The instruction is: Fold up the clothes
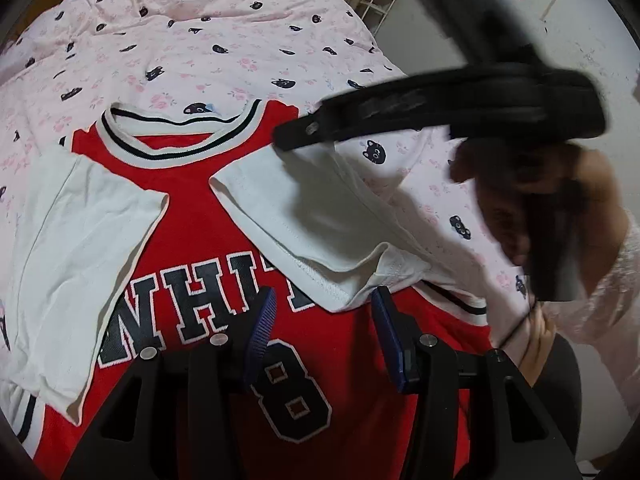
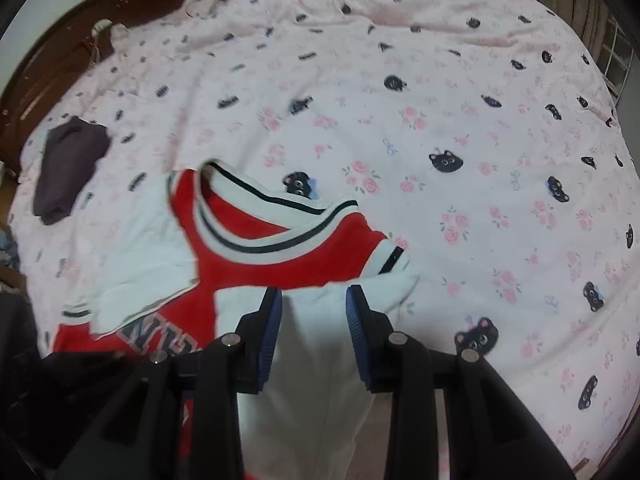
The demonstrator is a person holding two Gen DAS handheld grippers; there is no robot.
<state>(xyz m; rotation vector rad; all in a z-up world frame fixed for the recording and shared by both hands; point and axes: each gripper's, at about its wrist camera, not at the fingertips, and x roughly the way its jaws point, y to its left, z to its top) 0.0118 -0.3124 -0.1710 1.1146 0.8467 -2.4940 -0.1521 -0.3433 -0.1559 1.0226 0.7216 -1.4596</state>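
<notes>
A red jersey (image 1: 224, 208) with white sleeves and black lettering lies face up on a pink bedsheet (image 1: 200, 40). Both white sleeves are folded inward over the red front: one sleeve (image 1: 80, 232) on the left, the other sleeve (image 1: 304, 208) on the right. My left gripper (image 1: 324, 308) hovers open over the jersey's number, holding nothing. My right gripper (image 1: 292, 136), blurred, is at the top corner of the right sleeve. In the right wrist view my right gripper (image 2: 314, 300) stands open, with the white sleeve (image 2: 316, 340) lying between and under its fingers, beside the jersey (image 2: 280, 248).
A dark folded garment (image 2: 72, 168) lies on the bedsheet (image 2: 440, 120) at the far left, near a brown headboard (image 2: 60, 48). A white wire rack (image 1: 380, 4) stands past the bed's far edge. A person's hand (image 1: 516, 208) holds the right gripper.
</notes>
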